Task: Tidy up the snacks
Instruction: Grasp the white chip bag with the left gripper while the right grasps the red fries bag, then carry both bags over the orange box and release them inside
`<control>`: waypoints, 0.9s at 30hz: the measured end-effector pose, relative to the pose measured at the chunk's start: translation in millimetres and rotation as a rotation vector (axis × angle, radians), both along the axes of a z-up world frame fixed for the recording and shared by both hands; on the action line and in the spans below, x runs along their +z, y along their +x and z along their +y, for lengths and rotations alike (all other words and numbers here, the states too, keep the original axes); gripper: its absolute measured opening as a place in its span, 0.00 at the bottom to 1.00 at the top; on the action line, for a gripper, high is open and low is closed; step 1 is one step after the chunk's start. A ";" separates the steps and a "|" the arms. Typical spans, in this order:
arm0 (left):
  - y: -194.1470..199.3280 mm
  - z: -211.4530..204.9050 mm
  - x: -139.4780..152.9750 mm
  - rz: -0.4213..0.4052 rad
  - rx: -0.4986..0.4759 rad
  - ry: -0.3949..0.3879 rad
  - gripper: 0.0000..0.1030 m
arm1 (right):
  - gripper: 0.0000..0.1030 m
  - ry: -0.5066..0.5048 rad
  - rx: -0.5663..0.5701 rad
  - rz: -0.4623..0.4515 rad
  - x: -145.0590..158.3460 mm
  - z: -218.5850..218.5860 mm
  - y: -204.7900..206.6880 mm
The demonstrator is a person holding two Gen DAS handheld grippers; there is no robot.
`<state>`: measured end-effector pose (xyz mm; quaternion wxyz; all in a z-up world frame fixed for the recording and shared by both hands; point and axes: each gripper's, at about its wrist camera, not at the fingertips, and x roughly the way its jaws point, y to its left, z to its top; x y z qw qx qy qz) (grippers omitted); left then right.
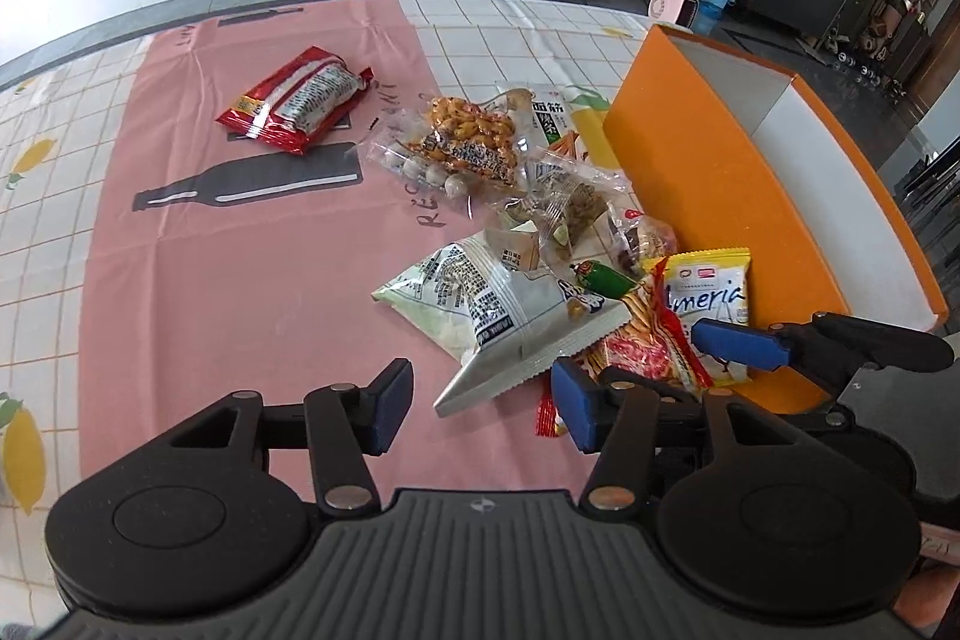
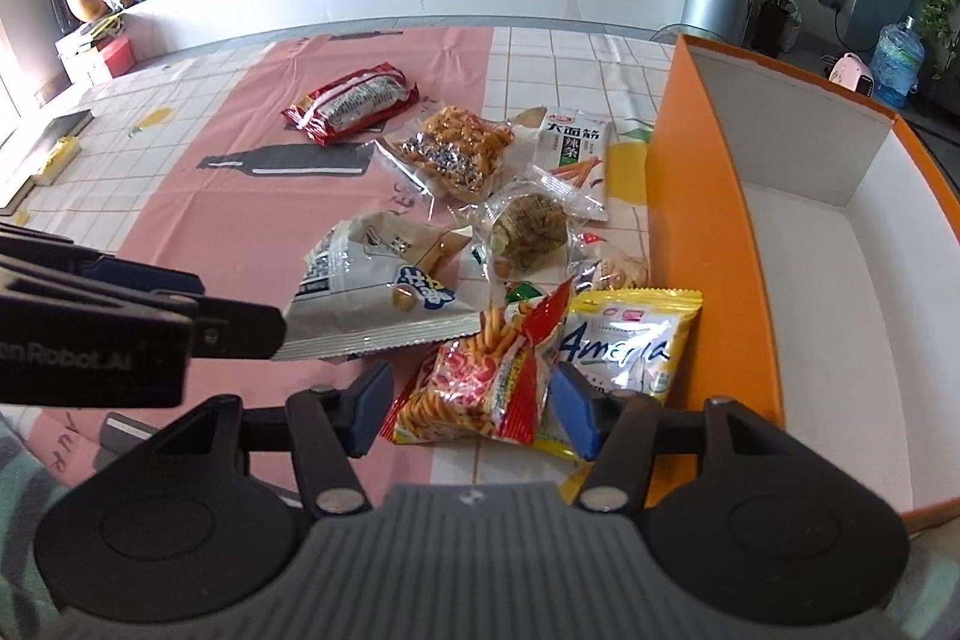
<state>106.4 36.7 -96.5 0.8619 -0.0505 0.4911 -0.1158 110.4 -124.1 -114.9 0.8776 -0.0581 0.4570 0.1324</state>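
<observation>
A pile of snack packets lies on the tablecloth beside an orange box (image 1: pixel 678 172) (image 2: pixel 702 220) with a white, empty inside. My left gripper (image 1: pixel 483 409) is open, its jaws on either side of the near edge of a grey-white packet (image 1: pixel 498 310) (image 2: pixel 384 298). My right gripper (image 2: pixel 474 397) is open around a red-yellow snack packet (image 2: pixel 480 376) (image 1: pixel 642 346), next to a yellow "Ameria" packet (image 2: pixel 630 340) (image 1: pixel 708 298). A red packet (image 1: pixel 294 100) (image 2: pixel 354 100) lies apart at the far left.
A peanut bag (image 1: pixel 474 142) (image 2: pixel 462 148), a white-green packet (image 2: pixel 576 148), clear-wrapped snacks (image 2: pixel 528 226) and a green sweet (image 1: pixel 606 280) fill the pile. A dark book (image 2: pixel 42 148) lies at the table's left edge.
</observation>
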 end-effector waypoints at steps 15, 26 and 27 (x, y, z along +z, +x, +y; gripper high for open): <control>28.3 -6.4 -31.4 0.058 -0.006 -0.046 0.25 | 0.46 -0.062 0.031 0.005 -25.4 9.1 19.3; 15.8 7.5 -10.7 0.030 0.066 -0.008 0.02 | 0.36 -0.045 0.030 0.005 -13.2 6.8 15.3; 14.7 9.2 -7.5 0.030 0.076 -0.004 0.02 | 0.36 -0.034 0.028 0.005 -9.5 6.0 14.7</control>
